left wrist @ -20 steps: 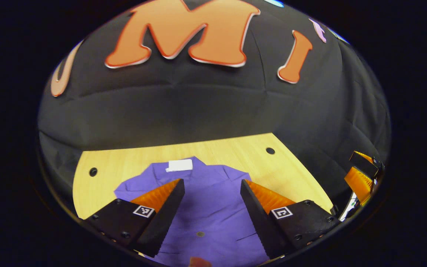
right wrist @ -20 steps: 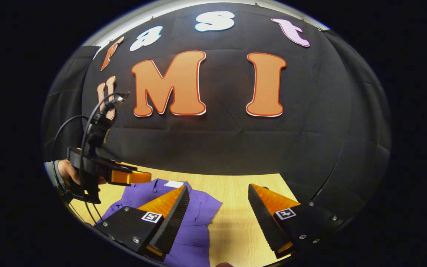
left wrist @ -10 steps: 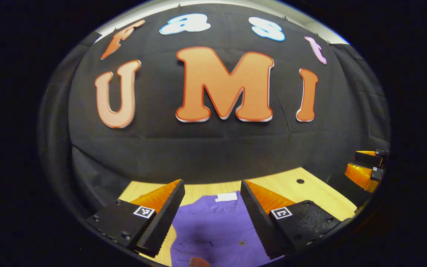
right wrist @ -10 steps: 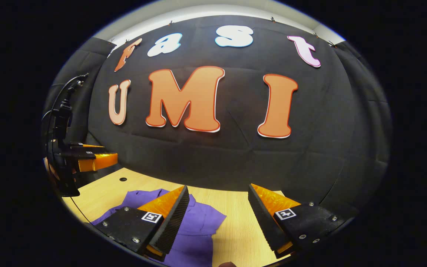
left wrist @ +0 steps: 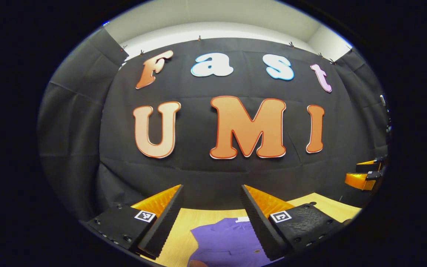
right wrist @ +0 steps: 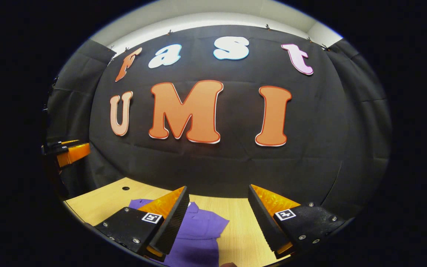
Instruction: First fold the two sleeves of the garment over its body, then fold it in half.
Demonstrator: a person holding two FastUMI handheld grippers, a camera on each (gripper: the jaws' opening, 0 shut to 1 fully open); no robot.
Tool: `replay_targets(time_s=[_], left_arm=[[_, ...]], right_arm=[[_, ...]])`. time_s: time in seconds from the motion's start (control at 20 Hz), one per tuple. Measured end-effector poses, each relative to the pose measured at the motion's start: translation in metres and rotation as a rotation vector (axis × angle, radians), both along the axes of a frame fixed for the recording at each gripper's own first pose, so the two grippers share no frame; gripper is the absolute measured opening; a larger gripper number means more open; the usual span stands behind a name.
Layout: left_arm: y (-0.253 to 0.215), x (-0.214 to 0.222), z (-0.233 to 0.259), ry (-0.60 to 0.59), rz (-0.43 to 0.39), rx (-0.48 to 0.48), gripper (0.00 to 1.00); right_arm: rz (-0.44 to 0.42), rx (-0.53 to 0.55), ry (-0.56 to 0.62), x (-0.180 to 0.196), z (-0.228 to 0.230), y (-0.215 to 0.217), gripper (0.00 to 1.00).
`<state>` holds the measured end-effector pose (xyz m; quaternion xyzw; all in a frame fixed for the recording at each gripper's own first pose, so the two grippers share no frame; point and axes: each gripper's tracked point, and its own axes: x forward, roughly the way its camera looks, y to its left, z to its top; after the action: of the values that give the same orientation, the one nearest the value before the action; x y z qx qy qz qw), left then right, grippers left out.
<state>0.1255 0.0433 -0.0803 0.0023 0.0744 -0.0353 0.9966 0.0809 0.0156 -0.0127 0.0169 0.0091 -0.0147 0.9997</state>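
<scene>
Moved: both grippers have risen off the shirt [left wrist: 225, 243], perhaps folded.
Left gripper [left wrist: 211, 218]: fingers apart, empty.
Right gripper [right wrist: 218, 220]: likewise.

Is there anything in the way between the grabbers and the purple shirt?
Nothing visible. The purple shirt lies flat on the wooden table, with open air between it and the left gripper and right gripper. Both have open jaws.

Purple garment [left wrist: 224, 241] lies flat on the light wooden table [left wrist: 184, 230], folded into a compact shape, white neck label [left wrist: 242, 219] at its far edge. In right gripper view, garment [right wrist: 202, 230] shows its right edge folded.
</scene>
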Motion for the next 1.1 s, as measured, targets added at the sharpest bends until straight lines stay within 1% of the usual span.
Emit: replay_targets(time_s=[0.1,0.2,0.35,0.45,0.6,0.75,0.9,1.0,1.1], left_arm=[[0.011,-0.015,-0.018,0.038,0.013,0.064,0.94],[0.018,-0.028,-0.047,0.119,0.013,0.122,0.96],[0.027,-0.054,-0.1,0.284,0.003,0.124,0.96],[0.034,-0.07,-0.133,0.387,-0.005,0.131,0.98],[0.044,-0.103,-0.18,0.56,-0.02,0.173,1.0],[0.052,-0.13,-0.228,0.712,-0.047,0.212,0.99],[0.058,-0.149,-0.267,0.899,-0.062,0.175,0.99],[0.063,-0.155,-0.277,1.002,-0.083,0.159,0.99],[0.066,-0.158,-0.284,1.094,-0.088,0.152,0.99]], right_arm=[[0.01,0.0,0.076,-0.009,-0.027,0.003,0.95],[0.024,-0.011,0.182,-0.017,-0.061,0.005,0.95],[0.061,-0.004,0.333,-0.036,-0.109,0.013,0.95],[0.082,0.018,0.44,-0.049,-0.145,0.018,0.95],[0.101,0.046,0.599,-0.072,-0.197,0.022,0.95],[0.116,0.064,0.711,-0.09,-0.234,0.027,0.95],[0.137,0.093,0.853,-0.113,-0.276,0.033,0.96],[0.138,0.101,0.919,-0.124,-0.291,0.035,0.96],[0.138,0.102,0.98,-0.136,-0.31,0.033,0.96]])
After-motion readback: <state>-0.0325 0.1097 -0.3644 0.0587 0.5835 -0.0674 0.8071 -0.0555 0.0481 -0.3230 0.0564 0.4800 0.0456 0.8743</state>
